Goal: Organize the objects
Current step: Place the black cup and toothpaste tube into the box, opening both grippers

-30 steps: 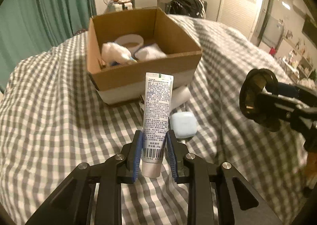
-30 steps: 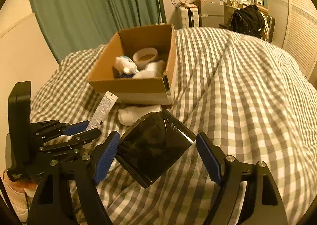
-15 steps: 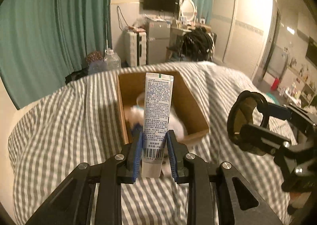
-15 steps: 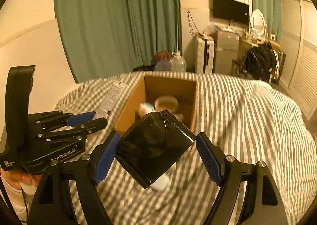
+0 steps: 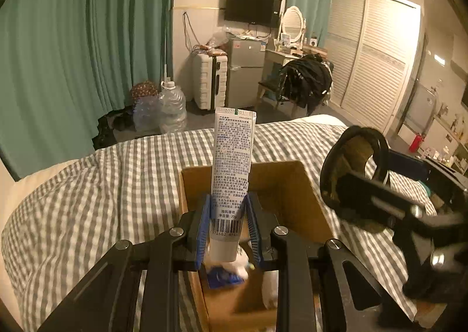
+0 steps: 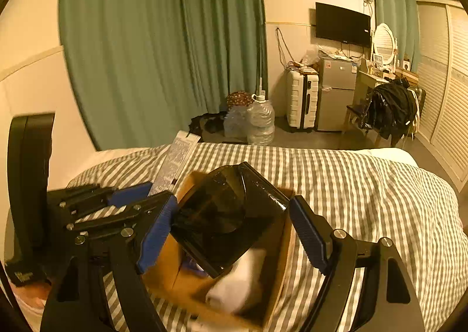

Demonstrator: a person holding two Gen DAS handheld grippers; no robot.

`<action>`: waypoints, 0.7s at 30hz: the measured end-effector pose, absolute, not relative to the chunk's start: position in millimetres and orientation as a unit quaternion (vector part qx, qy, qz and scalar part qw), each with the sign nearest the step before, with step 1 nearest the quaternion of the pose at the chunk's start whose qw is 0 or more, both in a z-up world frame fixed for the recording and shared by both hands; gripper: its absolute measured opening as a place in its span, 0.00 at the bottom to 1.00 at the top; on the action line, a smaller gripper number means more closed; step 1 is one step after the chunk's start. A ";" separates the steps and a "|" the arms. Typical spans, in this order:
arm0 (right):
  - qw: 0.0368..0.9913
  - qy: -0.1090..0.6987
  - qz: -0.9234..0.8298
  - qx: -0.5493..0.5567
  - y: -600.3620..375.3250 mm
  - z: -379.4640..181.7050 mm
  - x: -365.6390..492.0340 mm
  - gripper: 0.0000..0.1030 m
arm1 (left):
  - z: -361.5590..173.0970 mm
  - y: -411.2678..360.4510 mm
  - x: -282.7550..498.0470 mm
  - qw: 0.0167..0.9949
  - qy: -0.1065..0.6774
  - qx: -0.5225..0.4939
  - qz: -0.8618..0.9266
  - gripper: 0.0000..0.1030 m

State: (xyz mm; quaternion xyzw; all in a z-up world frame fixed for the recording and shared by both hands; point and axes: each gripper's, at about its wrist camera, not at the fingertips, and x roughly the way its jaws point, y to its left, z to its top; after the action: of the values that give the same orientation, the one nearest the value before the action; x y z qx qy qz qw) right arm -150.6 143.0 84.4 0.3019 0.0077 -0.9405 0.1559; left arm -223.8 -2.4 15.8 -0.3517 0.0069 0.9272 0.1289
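Observation:
My left gripper (image 5: 228, 229) is shut on a white printed tube (image 5: 232, 168) and holds it upright above the open cardboard box (image 5: 292, 188). My right gripper (image 6: 231, 232) is shut on a dark glossy roll of tape (image 6: 225, 215), also above the box (image 6: 280, 247). The left gripper (image 6: 140, 200) and its tube (image 6: 175, 162) show at the left of the right wrist view. The right gripper with the tape (image 5: 354, 165) shows at the right of the left wrist view. White items (image 6: 242, 279) and a blue-printed packet (image 5: 222, 275) lie inside the box.
The box rests on a grey-and-white checked bed cover (image 5: 102, 200). Beyond the bed's end are green curtains (image 5: 87, 39), water jugs (image 5: 172, 110), a white suitcase (image 5: 209, 80), a small fridge (image 5: 244, 72) and a chair with dark clothes (image 5: 307, 80).
Both grippers have moved forward and up over the box with their loads. The view now looks across the bed's end into the room; the box sits directly below.

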 end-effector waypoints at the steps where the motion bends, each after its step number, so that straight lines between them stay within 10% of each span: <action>1: 0.152 0.005 -0.940 0.304 144.6 80.9 -161.3 0.76 | 9.7 -2.1 -230.8 0.129 0.006 -0.355 0.926 0.24; 21: 0.156 -0.023 -0.918 0.364 153.3 9.9 -229.1 0.77 | -72.8 8.4 -250.3 0.131 0.023 -0.414 0.900 0.25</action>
State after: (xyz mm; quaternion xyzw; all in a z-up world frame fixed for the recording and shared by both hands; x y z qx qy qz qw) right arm -229.1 153.3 9.9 0.3644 -0.0225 -0.9179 0.1558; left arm -250.3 8.4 -72.8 -0.4143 0.0225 0.9004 0.1313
